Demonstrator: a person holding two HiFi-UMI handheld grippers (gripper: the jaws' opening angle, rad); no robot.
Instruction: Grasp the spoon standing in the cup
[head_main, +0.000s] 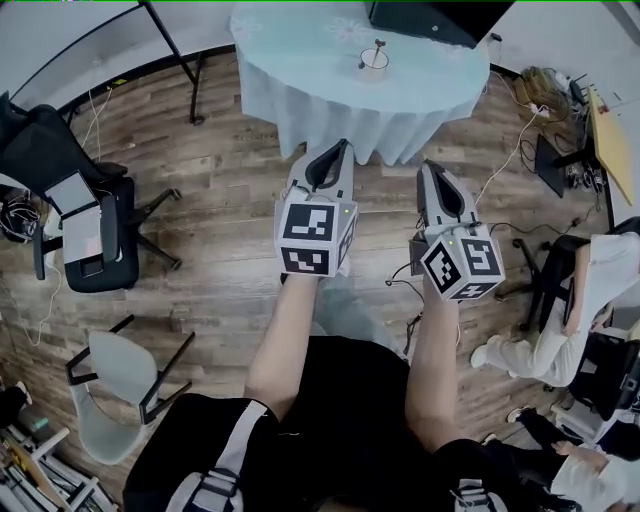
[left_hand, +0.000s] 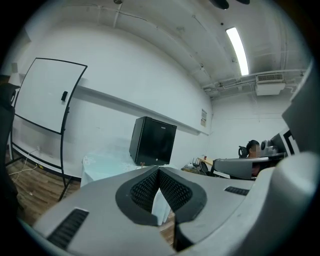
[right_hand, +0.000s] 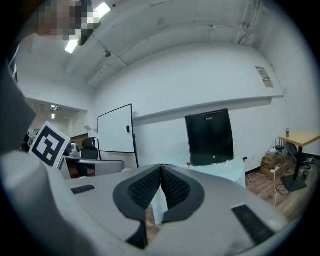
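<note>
I hold both grippers over the wooden floor (head_main: 230, 180), well short of the table (head_main: 300, 50). My left gripper (head_main: 343, 145) has its jaws pressed together with nothing between them, and my right gripper (head_main: 428, 166) is the same. The cup (head_main: 374, 63) stands on the table near a black box (head_main: 430, 20), the spoon (head_main: 378, 46) upright in it, well apart from both grippers.

Left tongs (left_hand: 159, 171) grey, pads (left_hand: 145, 190) black mesh-textured; tablecloth (head_main: 300, 60) pale blue; floor (head_main: 220, 170) brown planks; cabinet (left_hand: 152, 141) black.
</note>
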